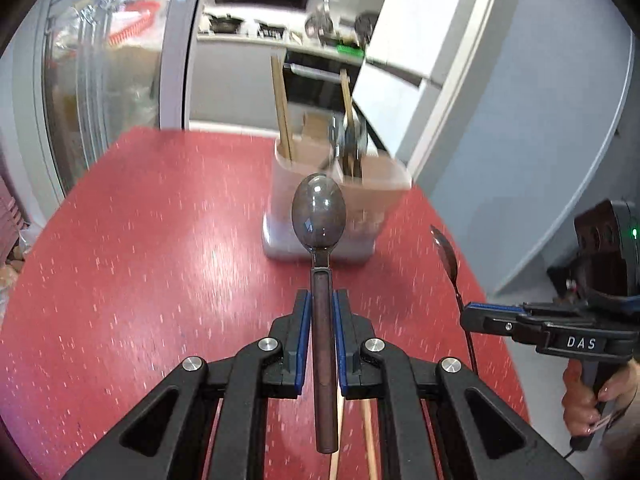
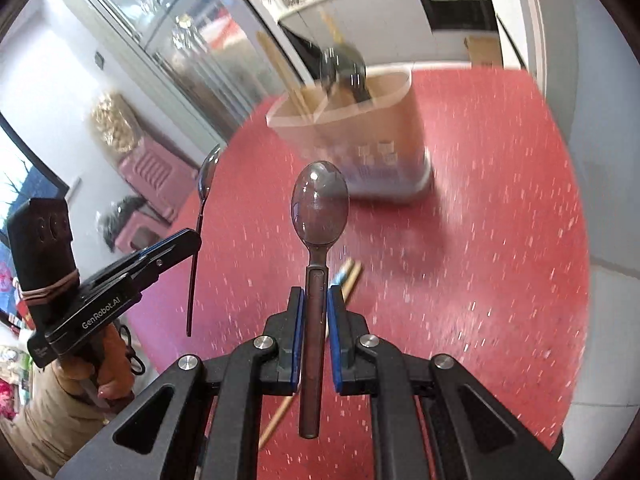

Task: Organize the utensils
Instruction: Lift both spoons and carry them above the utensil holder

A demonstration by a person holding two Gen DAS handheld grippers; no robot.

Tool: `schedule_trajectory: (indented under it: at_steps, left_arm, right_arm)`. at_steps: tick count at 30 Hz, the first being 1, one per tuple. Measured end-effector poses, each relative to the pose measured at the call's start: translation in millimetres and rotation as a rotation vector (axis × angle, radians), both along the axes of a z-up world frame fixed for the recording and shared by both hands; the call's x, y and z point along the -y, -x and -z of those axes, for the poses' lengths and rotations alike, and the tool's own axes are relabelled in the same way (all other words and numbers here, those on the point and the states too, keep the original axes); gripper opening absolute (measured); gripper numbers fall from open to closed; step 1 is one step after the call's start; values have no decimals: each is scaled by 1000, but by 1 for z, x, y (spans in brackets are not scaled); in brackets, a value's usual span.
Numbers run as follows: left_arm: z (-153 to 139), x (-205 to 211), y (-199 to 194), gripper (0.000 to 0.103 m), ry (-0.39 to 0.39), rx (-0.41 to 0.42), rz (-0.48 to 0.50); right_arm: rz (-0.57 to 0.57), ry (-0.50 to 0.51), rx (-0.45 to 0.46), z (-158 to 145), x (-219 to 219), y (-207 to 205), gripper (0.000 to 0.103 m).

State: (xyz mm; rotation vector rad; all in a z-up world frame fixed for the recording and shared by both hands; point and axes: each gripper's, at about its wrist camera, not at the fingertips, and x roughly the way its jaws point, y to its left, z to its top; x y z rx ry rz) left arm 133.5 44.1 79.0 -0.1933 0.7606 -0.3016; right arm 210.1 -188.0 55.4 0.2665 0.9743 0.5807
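Observation:
My left gripper (image 1: 322,300) is shut on the brown handle of a spoon (image 1: 319,210), whose bowl points forward above the red table (image 1: 140,260). My right gripper (image 2: 314,292) is shut on a matching spoon (image 2: 320,204). Each gripper also appears from the side in the other's view: the right gripper (image 1: 468,314) with its spoon (image 1: 450,260), and the left gripper (image 2: 192,238) with its spoon (image 2: 208,176). Ahead stands a beige divided utensil holder (image 1: 384,200) (image 2: 384,120) with upright chopsticks and spoons in it. A pair of chopsticks (image 2: 348,276) (image 1: 368,432) lies on the table beneath the grippers.
The table's far edge runs just behind the holder, and its right edge curves off near a grey wall (image 1: 540,160). A glass-door cabinet (image 1: 92,80) stands to the left. Pink crates (image 2: 156,176) sit on the floor. A person's hand (image 1: 584,404) grips the right handle.

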Motion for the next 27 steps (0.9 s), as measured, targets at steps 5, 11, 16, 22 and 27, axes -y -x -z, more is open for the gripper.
schedule_trajectory:
  at_steps: [5,11,16,22,27]
  left_arm:
    - [-21,4,-32,39,33,62,-33]
    - [-34,13,-68,39,30,114,-59]
    - [-49,17,-102,39,49,155,-80]
    - [-56,21,-144,39,53,195,-110]
    - [-49,23,-173,39,49,217,-141]
  right_arm:
    - [21,-10,52,-21,-1,-24,12]
    - [40,-16,100,-40,2,-52,12]
    - [87,-40,132,-53,-2,-88,12]
    - [106,-67,194,-65,-7,-128,12]
    - [117,-46,256,-67,-16,-152,12]
